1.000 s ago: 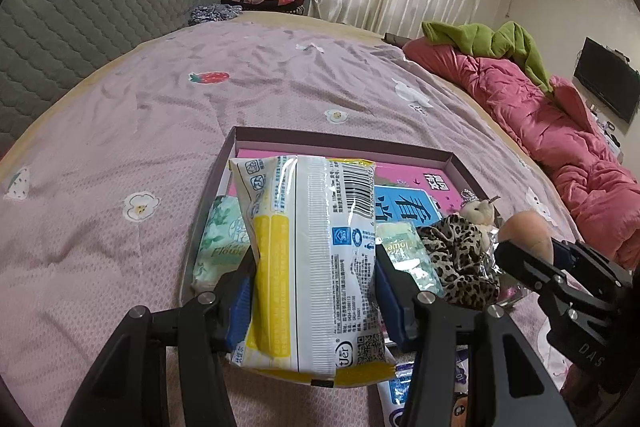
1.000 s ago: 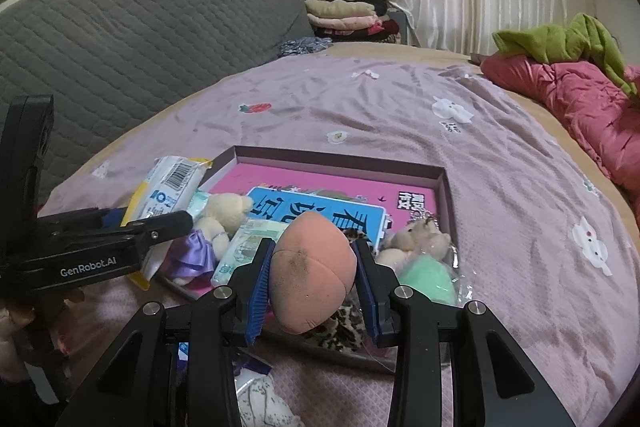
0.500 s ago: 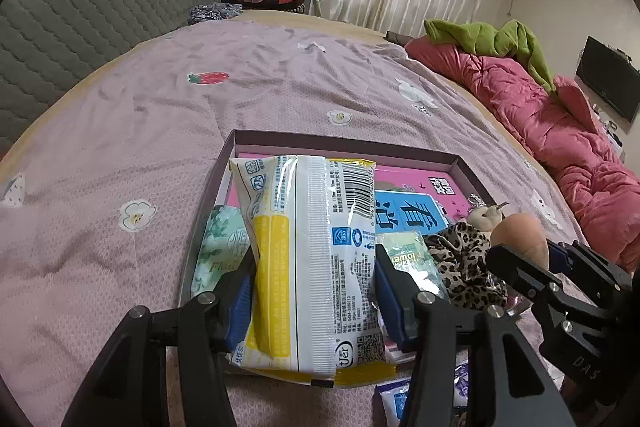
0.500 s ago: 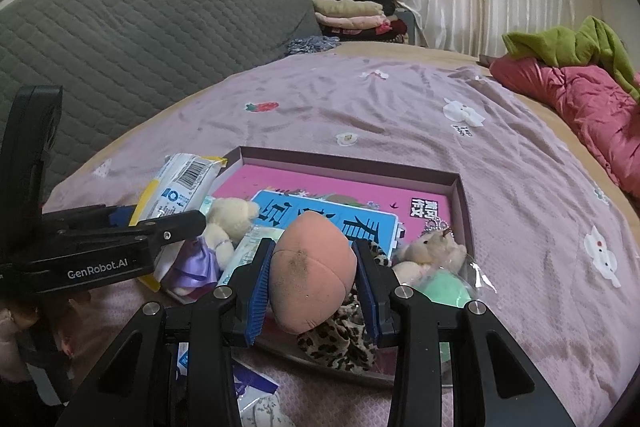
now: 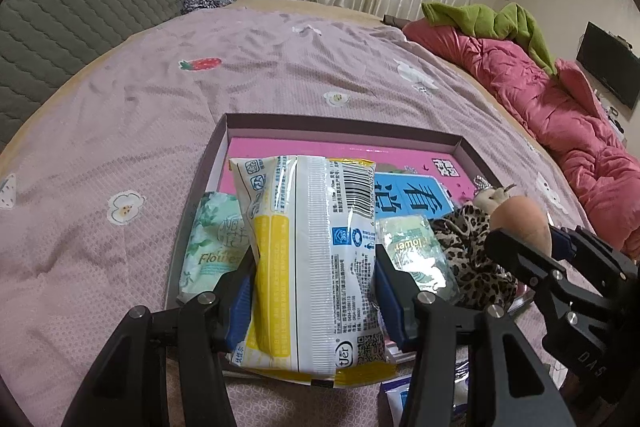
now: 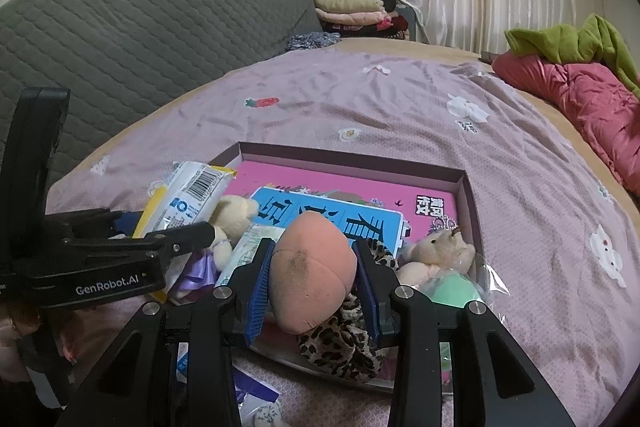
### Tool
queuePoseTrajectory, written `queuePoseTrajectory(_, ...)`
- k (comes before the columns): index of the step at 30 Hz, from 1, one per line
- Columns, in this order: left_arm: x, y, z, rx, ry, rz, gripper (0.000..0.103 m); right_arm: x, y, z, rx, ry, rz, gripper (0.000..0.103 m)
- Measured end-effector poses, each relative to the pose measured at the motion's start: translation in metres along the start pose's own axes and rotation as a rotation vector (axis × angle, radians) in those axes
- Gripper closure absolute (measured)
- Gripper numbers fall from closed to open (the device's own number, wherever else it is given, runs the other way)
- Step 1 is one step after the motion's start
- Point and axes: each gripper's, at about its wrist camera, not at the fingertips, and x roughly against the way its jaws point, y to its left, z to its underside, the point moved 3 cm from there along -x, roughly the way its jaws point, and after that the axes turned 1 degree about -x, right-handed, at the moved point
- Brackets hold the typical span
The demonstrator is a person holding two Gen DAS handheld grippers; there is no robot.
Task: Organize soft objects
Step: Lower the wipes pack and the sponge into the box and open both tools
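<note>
Tissue pack (image 5: 320, 259) clamped in the left gripper (image 5: 316, 291) and peach plush (image 6: 310, 275) squeezed in the right gripper (image 6: 314, 287), both over the near edge of the box (image 5: 340, 125), already half full, so probably midway; only the right view shows the teddy (image 6: 234, 217) at left

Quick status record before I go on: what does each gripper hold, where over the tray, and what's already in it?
left gripper: shut on tissue pack, held over the tray's near left part
right gripper: shut on peach plush, over the tray's near edge
tray: on the bedspread
in tray: pink book, leopard cloth, bear, green wipes
placed yet: neither held item
</note>
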Motion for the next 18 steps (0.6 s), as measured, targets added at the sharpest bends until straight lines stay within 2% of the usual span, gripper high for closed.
queuePoseTrajectory(18, -0.009, 0.001, -0.001, -0.002, 0.024, 0.001, 0.049, -0.021, 0.004, 0.017, 0.033, 0.092, 0.002, 0.062)
